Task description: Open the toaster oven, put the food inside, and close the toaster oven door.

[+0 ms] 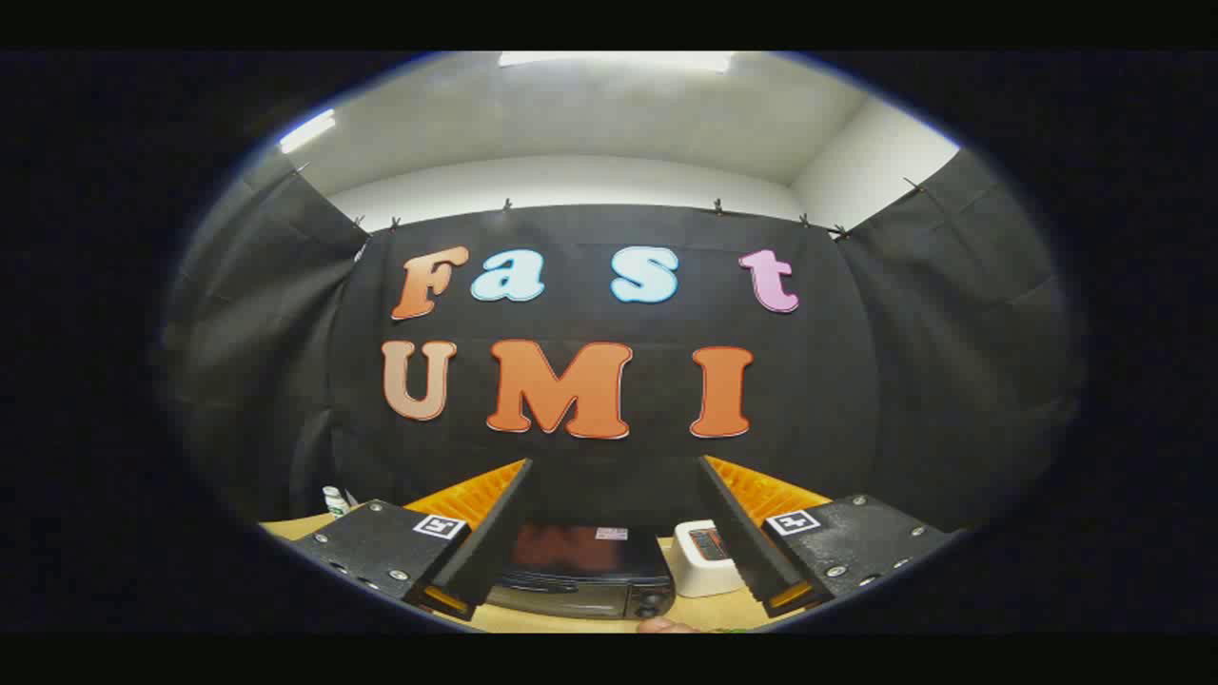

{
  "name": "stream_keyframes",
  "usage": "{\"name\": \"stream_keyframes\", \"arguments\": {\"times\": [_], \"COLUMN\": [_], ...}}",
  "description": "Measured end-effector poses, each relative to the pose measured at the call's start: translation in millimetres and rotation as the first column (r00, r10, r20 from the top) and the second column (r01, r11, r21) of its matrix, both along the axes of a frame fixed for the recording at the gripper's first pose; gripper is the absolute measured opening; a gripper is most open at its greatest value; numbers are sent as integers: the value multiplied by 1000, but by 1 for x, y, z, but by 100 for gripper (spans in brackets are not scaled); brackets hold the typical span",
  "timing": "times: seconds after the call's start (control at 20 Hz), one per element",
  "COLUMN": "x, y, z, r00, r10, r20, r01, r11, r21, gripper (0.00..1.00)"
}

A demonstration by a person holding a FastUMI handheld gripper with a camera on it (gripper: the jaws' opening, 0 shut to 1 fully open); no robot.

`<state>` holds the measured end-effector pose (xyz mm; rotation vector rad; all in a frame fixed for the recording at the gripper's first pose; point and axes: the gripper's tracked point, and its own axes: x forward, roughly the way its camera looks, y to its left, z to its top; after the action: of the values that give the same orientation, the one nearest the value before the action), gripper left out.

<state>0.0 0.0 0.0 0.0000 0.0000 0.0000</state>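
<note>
Black and glossy, the toaster oven (pixel 579 571) sits on the light wood tabletop (pixel 571 620), showing in the gap between the two fingers and a good way beyond them. Its door looks closed from here, with a dark handle bar running across the front and a knob or two at the right end, though it's all pretty small so I can't say much more. The top has a reddish sheen and a little pale sticker on it.

The claw (pixel 617 533) is spread wide, fingers well apart with nothing between them, held up above the tabletop and not touching anything.

Just to the right of the toaster oven there's a small white box-like gadget (pixel 702 561) with an orange-ish panel on top, sitting close beside it. Way off on the left, past the left finger, a little white bottle with a green cap (pixel 334 500) stands upright near the back of the tabletop. Right down in front, a small pinkish-tan thing (pixel 663 626) pokes into view, too cut off to tell what it is.
</note>
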Motion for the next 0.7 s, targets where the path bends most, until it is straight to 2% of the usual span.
{"name": "stream_keyframes", "arguments": {"times": [0.25,0.4,0.7], "x": [3,12,34], "y": [21,18,-11], "z": [0,3,-11], "r00": [998,995,996], "r10": [56,98,79], "r20": [-2,12,-27], "r01": [-56,-97,-79], "r11": [996,993,997], "r21": [-70,-60,4], "gripper": [99,99,98]}}
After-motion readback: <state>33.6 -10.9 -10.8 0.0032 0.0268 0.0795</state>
